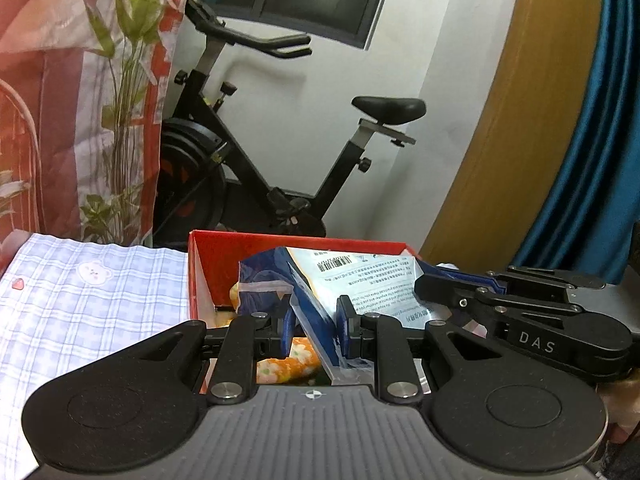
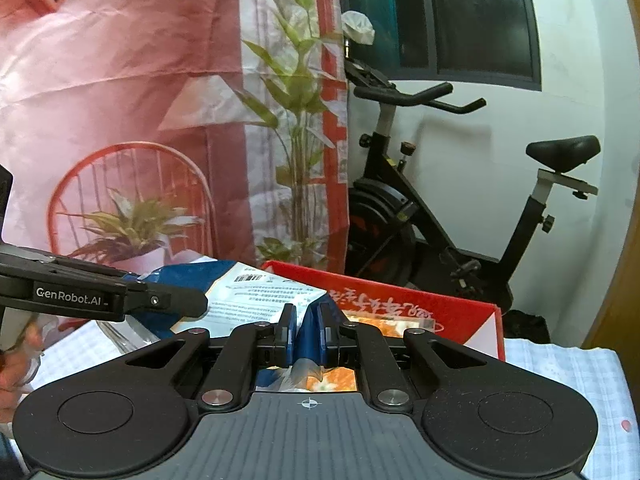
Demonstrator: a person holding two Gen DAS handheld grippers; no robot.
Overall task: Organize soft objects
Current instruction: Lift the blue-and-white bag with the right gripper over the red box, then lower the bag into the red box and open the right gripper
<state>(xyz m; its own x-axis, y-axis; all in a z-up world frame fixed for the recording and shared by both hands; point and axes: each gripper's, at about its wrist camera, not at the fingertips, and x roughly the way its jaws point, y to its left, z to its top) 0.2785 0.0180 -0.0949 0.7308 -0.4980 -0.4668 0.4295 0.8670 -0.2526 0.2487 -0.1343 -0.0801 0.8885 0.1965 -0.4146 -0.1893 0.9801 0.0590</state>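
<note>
A blue and white plastic bag (image 1: 360, 276) with printed text hangs over an open red box (image 1: 208, 264). My left gripper (image 1: 316, 320) is shut on the bag's near edge, blue pads pressing it from both sides. My right gripper (image 1: 424, 284) comes in from the right and pinches the same bag. In the right wrist view the right gripper (image 2: 307, 320) is shut on a blue fold of the bag (image 2: 248, 300), with the left gripper (image 2: 200, 304) at the left. An orange floral cloth (image 1: 280, 368) lies inside the red box (image 2: 400, 300).
A checked light-blue tablecloth (image 1: 92, 300) covers the table around the box. Behind stand a black exercise bike (image 1: 248, 160), a pink printed backdrop (image 2: 120, 100), a wooden panel (image 1: 520, 120) and a blue curtain (image 1: 592, 160). A hand (image 2: 16, 360) holds the left gripper.
</note>
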